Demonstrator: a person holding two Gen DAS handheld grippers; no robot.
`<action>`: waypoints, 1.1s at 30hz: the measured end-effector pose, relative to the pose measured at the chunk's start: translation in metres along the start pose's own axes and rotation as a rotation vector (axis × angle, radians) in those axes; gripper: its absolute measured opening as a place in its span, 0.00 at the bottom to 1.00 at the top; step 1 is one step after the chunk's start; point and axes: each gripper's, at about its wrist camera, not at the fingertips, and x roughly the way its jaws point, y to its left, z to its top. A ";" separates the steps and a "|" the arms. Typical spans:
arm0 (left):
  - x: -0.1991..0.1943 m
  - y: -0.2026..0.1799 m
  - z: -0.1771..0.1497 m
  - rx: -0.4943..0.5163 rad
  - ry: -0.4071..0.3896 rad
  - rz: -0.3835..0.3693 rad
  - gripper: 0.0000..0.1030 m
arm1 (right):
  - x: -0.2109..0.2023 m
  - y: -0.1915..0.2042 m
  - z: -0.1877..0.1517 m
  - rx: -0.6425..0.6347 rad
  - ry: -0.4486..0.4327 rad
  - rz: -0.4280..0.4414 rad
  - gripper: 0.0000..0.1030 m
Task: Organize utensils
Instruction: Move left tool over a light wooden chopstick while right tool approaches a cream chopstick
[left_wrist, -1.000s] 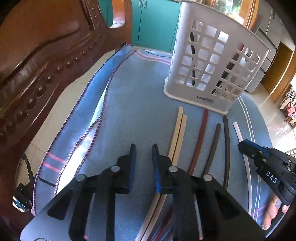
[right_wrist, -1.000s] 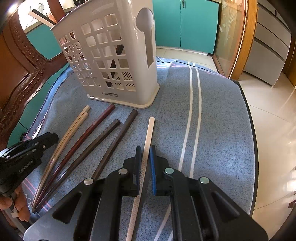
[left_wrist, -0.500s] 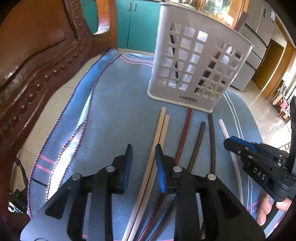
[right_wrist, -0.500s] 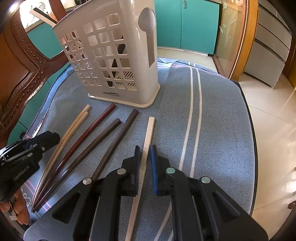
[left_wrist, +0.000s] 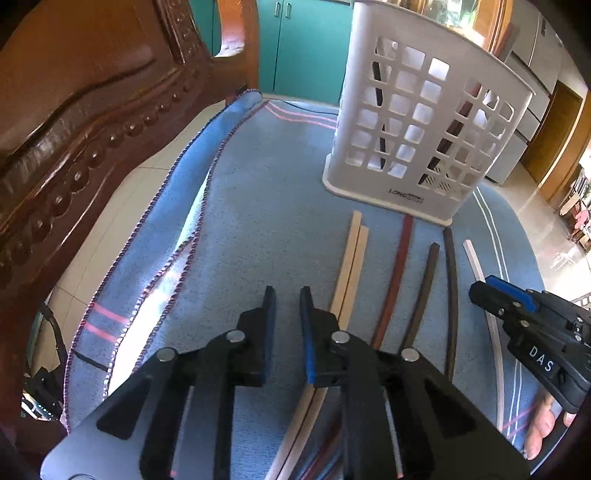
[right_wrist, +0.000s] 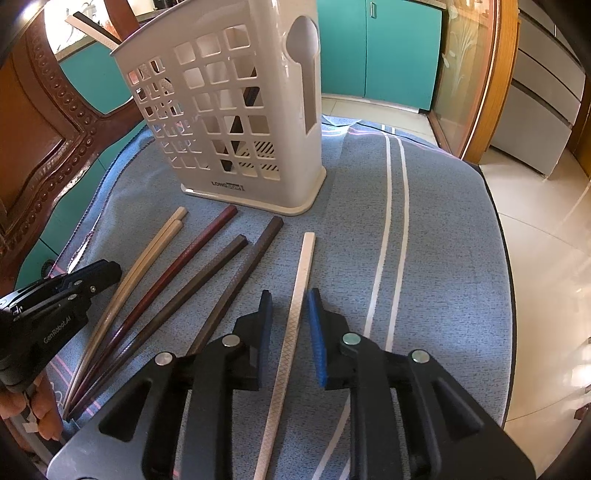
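Observation:
Several chopsticks lie fanned on the blue cloth (right_wrist: 443, 240) before a white slotted utensil basket (right_wrist: 221, 110) that holds other chopsticks upright. My right gripper (right_wrist: 288, 293) straddles the white chopstick (right_wrist: 295, 314). Its jaws are opening and the pads stand clear of the stick. My left gripper (left_wrist: 288, 291) hovers just left of the cream chopstick pair (left_wrist: 349, 266). Its jaws are closing, with only cloth in the narrow gap. A red-brown chopstick (left_wrist: 397, 273) and two dark brown ones (left_wrist: 424, 288) lie between the two grippers.
A carved wooden chair back (left_wrist: 74, 110) rises close on the left. The cloth's folded edge (left_wrist: 192, 192) runs beside it, over pale floor tiles. Teal cabinets (right_wrist: 399, 48) stand behind. A person's fingers (left_wrist: 539, 439) show under the right gripper.
The right jaws have spread apart from the white chopstick. The left jaws widened, then narrowed again, and the left gripper shifted slightly beside the cream pair.

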 end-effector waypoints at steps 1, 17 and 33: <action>0.000 0.000 0.000 -0.003 0.000 -0.006 0.14 | 0.000 0.000 0.000 0.000 0.000 0.000 0.22; -0.004 -0.020 -0.003 0.094 -0.036 0.028 0.19 | 0.001 0.007 0.001 -0.019 -0.005 0.006 0.33; -0.001 0.002 0.004 0.027 0.014 -0.150 0.19 | 0.000 0.000 0.002 0.000 0.001 0.005 0.36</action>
